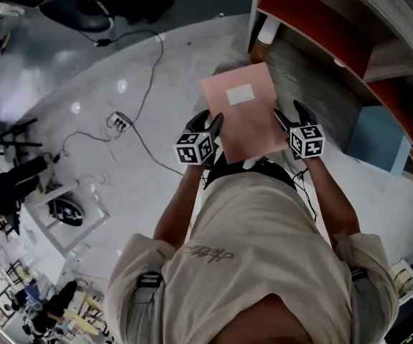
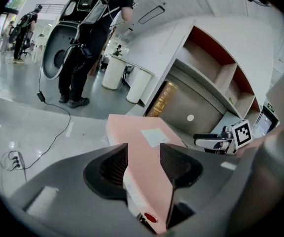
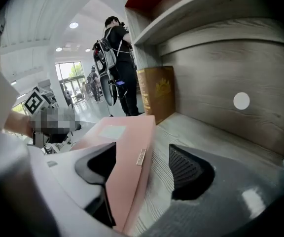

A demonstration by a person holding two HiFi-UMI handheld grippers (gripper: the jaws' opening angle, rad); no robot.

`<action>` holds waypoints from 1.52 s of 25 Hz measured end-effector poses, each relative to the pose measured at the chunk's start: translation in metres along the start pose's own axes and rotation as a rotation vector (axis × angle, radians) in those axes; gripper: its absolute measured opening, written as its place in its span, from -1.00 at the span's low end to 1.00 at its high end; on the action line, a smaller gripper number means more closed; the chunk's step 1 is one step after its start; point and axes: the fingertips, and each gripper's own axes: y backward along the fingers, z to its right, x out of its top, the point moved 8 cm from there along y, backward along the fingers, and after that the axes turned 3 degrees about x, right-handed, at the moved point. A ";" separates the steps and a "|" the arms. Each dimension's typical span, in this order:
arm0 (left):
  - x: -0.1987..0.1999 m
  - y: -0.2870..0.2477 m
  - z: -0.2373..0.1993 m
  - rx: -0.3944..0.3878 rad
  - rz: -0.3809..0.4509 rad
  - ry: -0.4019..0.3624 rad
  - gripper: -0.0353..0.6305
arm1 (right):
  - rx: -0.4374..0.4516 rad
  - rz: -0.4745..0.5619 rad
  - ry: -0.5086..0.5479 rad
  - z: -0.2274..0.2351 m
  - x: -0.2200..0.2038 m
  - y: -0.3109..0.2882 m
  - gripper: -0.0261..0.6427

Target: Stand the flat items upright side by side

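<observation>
My left tongs clamp the flat pink rectangular box; my right tongs stand apart, its other edge against one pad, beside the grey wooden shelf

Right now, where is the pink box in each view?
Head view: pink box at upper centre, just left of the shelf.
Left gripper view: box at lower centre, between the jaws.
Right gripper view: box at lower left of centre, against the left jaw.
Shared landmark: the grey wood shelf next to it.
</observation>
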 end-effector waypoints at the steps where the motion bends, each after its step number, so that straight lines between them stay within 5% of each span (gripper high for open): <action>1: -0.002 -0.003 -0.004 -0.003 -0.006 0.018 -0.22 | 0.016 -0.020 -0.010 0.003 0.001 -0.006 0.08; 12: -0.014 -0.037 -0.035 -0.125 -0.110 0.168 -0.02 | 0.241 -0.260 -0.093 0.012 0.009 -0.062 0.09; 17: -0.017 -0.049 -0.037 -0.143 -0.146 0.181 0.02 | 0.307 -0.383 -0.117 0.007 0.005 -0.080 0.17; 21: -0.020 -0.055 -0.040 -0.135 -0.151 0.184 0.04 | 0.324 -0.460 -0.240 0.016 -0.004 -0.089 0.25; 28: -0.015 -0.058 -0.036 -0.194 -0.161 0.148 -0.04 | 0.307 -0.431 -0.271 0.016 -0.007 -0.077 0.16; 38: 0.030 -0.053 0.003 -0.287 -0.082 0.020 -0.10 | 0.210 -0.191 -0.157 0.019 0.021 -0.016 0.15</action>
